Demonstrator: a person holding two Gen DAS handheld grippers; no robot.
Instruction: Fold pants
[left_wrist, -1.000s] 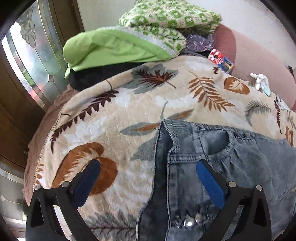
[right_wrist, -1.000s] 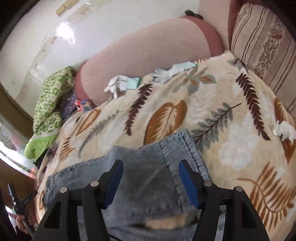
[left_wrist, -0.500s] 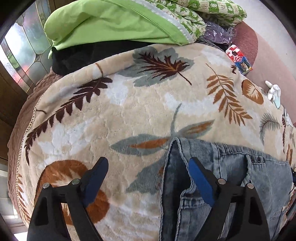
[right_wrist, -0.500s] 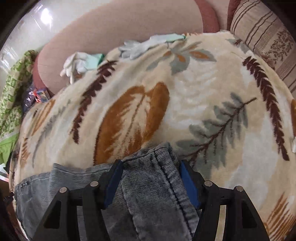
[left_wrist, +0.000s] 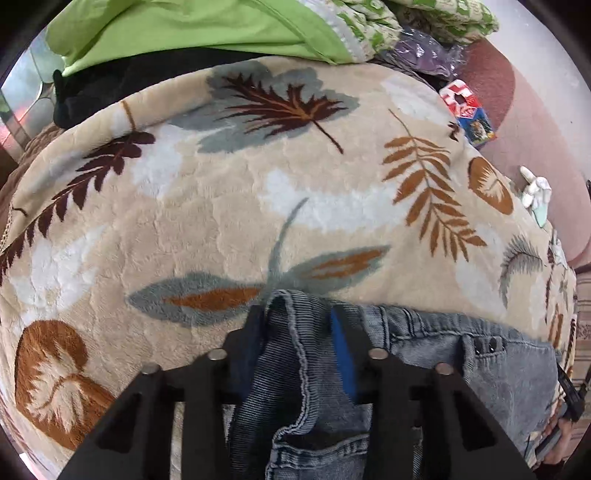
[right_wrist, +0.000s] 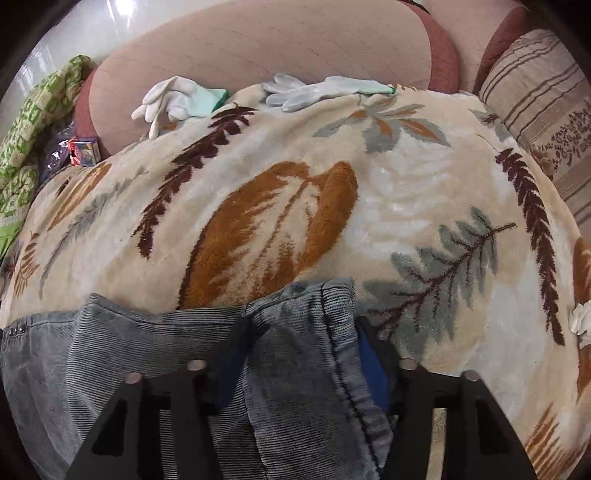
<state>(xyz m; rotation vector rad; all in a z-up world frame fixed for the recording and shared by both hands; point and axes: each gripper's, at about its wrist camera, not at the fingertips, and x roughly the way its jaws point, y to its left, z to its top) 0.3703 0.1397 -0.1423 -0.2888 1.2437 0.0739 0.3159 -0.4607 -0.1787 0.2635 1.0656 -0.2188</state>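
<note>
Leaf-print blanket (right_wrist: 388, 192) over pink sofa (right_wrist: 258, 48); striped cushion (right_wrist: 546, 96) alongside.

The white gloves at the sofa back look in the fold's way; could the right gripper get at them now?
Probably not yet: the right gripper, jaws just closing, is clamped on the jeans. The gloves lie across open blanket, nothing between, so the way is free once it lets go.
</note>
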